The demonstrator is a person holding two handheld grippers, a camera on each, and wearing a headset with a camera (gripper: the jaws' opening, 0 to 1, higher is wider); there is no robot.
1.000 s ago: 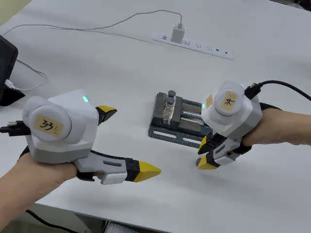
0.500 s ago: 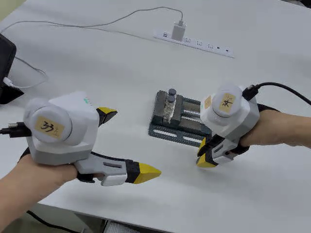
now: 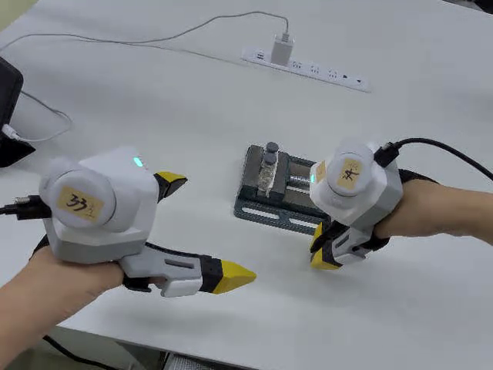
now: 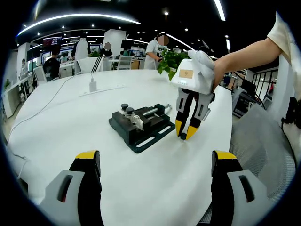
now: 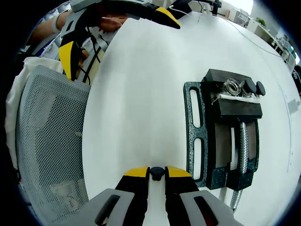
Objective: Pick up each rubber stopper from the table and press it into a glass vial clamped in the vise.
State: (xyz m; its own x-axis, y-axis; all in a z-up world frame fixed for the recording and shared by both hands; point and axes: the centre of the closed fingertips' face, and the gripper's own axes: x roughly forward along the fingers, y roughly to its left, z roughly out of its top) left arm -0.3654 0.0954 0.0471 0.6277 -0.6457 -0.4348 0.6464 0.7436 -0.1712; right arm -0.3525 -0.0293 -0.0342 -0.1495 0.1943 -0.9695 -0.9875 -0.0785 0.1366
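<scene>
A dark metal vise [image 3: 279,194] [image 4: 140,125] [image 5: 225,136] stands mid-table and clamps glass vials [image 3: 267,171]. Two of them carry black stoppers [image 5: 252,87] [image 4: 127,109], and one open vial [image 5: 229,87] lies beside them. Just in front of the vise base, my right gripper [image 3: 322,254] [image 4: 184,133] [image 5: 156,176] points down at the table, shut on a small black rubber stopper [image 5: 156,171]. My left gripper [image 3: 206,227] [image 4: 155,157] hovers to the left of the vise, open and holding nothing.
A white power strip [image 3: 308,70] with a charger and cable lies at the back of the table [image 3: 192,108]. A black device [image 3: 8,108] sits at the left edge. A grey mesh chair [image 5: 42,141] stands beyond the near table edge. People stand in the room behind.
My right gripper has moved slightly left and down in front of the vise, its jaws closing together. The left gripper has hardly moved.
</scene>
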